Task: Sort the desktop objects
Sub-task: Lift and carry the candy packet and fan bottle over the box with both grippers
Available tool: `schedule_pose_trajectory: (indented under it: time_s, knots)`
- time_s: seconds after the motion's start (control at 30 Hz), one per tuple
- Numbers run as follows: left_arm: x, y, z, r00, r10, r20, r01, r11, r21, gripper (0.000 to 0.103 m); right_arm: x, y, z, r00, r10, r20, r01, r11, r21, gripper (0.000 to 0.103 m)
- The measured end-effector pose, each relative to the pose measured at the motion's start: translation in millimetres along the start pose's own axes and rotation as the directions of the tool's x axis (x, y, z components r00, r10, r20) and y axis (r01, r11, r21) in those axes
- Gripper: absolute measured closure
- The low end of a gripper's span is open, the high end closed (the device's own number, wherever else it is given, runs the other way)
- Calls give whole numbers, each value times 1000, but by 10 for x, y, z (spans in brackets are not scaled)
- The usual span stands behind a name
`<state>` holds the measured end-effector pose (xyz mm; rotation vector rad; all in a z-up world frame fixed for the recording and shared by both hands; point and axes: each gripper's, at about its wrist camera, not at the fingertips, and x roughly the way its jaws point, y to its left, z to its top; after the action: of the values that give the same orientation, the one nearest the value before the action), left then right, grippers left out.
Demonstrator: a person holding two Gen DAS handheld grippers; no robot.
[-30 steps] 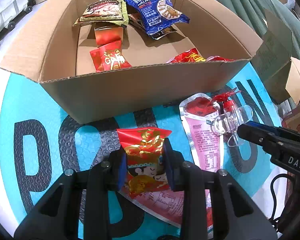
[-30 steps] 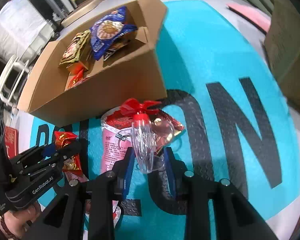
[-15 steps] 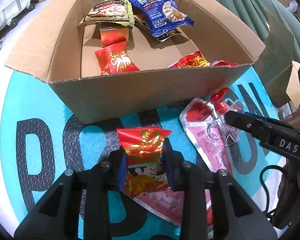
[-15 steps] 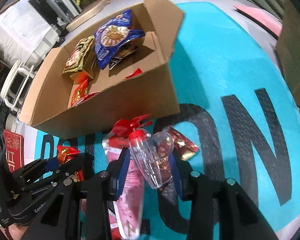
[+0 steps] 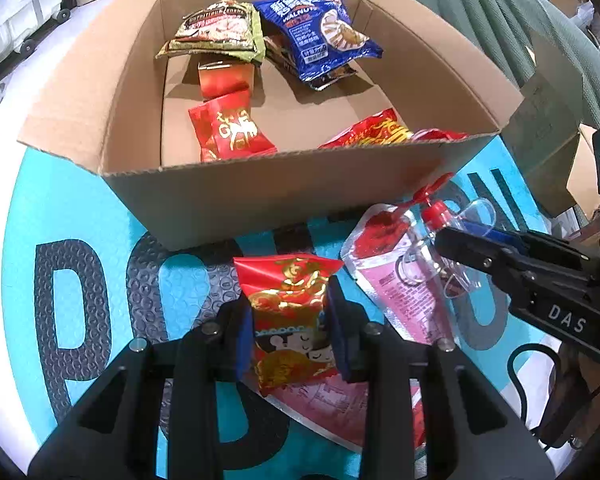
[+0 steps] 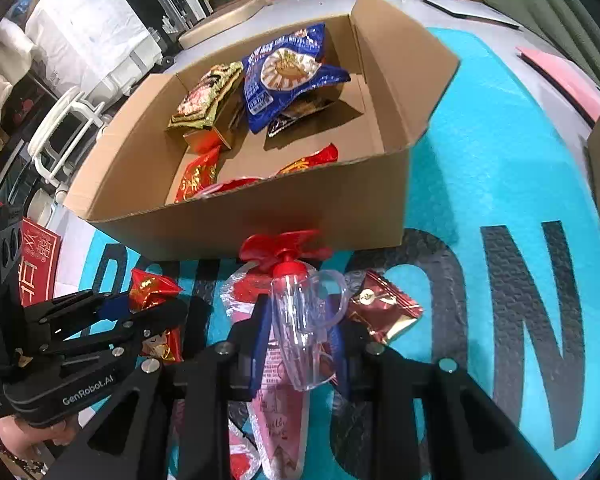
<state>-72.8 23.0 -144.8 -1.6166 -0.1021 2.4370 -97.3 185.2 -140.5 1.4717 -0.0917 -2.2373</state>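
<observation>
My left gripper [image 5: 290, 322] is clamped on a red-and-gold snack packet [image 5: 288, 312], held just short of the cardboard box [image 5: 260, 204] w/ snack bags already inside. My right gripper [image 6: 300, 344] jaws have just been closing; they're narrow now, pads squeezing a clear plastic toy w/ red cap [image 6: 300, 320], above a pink pouch [image 6: 280, 432] lying on the teal mat [image 6: 500, 160]. A dark red sachet [image 6: 384, 312] lies on the mat just beside it.

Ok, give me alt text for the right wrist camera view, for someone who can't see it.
The right gripper holds a clear plastic toy with a red cap over a teal mat, just in front of an open cardboard box of snack packets. The left gripper at left grips a red-and-gold packet.
</observation>
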Motion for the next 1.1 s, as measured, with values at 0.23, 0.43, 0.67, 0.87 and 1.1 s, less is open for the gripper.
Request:
schedule_pose_trajectory:
  time_s: [0.23,0.43,0.67,0.87,1.1]
  knots:
    - [-97,-44,-17,1000,-9,-1,9,1000,6,73,-183,11,-42,1000,12,5,-12,1000,3,76]
    - [-240,-106,-73,1000,-8,13,7,999,35,73,-281,41,-117,1000,26,-3,-26,1000,0,76]
    - [-377,-150,-88,1000,-5,21,3,998,58,73,-482,91,-181,999,49,1,-49,999,-7,76]
    - [-556,-199,-62,999,-9,38,5,997,80,73,-658,143,-160,998,56,13,-56,998,-23,76]
    - [-762,-225,66,997,-4,80,-4,995,99,73,-884,231,-27,997,72,39,-70,996,-55,76]
